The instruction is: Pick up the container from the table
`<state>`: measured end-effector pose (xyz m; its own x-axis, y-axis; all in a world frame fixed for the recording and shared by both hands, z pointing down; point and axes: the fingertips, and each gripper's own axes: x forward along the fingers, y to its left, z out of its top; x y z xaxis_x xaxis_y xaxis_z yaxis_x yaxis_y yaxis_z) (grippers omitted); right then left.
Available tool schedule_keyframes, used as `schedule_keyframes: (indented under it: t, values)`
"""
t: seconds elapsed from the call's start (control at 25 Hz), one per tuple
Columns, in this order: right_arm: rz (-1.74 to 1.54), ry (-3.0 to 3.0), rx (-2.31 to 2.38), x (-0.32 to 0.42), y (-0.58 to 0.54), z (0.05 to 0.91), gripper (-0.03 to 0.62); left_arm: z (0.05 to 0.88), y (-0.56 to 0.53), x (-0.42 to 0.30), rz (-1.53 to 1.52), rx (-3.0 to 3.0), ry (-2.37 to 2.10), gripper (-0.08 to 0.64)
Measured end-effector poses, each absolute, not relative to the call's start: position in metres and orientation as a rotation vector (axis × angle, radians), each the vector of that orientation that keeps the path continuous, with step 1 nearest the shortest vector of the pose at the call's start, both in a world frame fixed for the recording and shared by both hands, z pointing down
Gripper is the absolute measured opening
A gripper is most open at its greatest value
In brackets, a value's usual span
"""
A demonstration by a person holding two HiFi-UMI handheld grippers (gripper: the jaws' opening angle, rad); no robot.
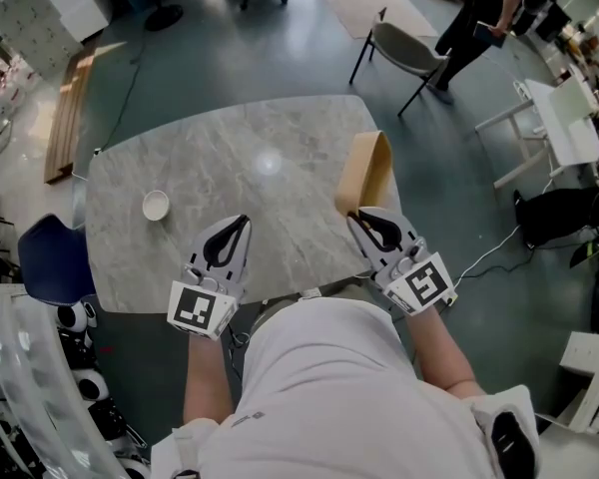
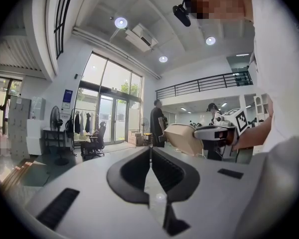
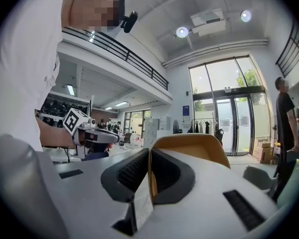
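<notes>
The container (image 1: 365, 172) is a tan, thin-walled tub standing on edge above the right side of the grey marble table (image 1: 230, 168). My right gripper (image 1: 357, 216) is shut on its near wall. In the right gripper view the tan wall (image 3: 189, 149) runs between the black pads of my right gripper (image 3: 148, 156). My left gripper (image 1: 245, 221) hovers over the table's near edge, shut with nothing in it. In the left gripper view the jaws of my left gripper (image 2: 150, 152) meet, and the container (image 2: 183, 137) shows to the right.
A small white bowl (image 1: 156, 205) sits on the table's left part. A blue chair (image 1: 48, 257) stands at the table's left edge, a grey chair (image 1: 404, 50) beyond the far right corner. A person (image 1: 479, 18) stands at the back right, near white tables (image 1: 564, 118).
</notes>
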<state>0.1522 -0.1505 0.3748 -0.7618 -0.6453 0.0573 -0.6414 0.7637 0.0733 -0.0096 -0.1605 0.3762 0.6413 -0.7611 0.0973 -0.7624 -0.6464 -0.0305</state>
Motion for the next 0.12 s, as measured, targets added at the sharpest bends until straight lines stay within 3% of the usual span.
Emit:
schedule_keyframes:
  t: [0.12]
  values:
    - [-0.083,-2.879,1.041,0.1485,-0.1500,0.3764,0.031,0.3751,-0.1607,-0.0156,0.155,2.825,-1.334,0.000]
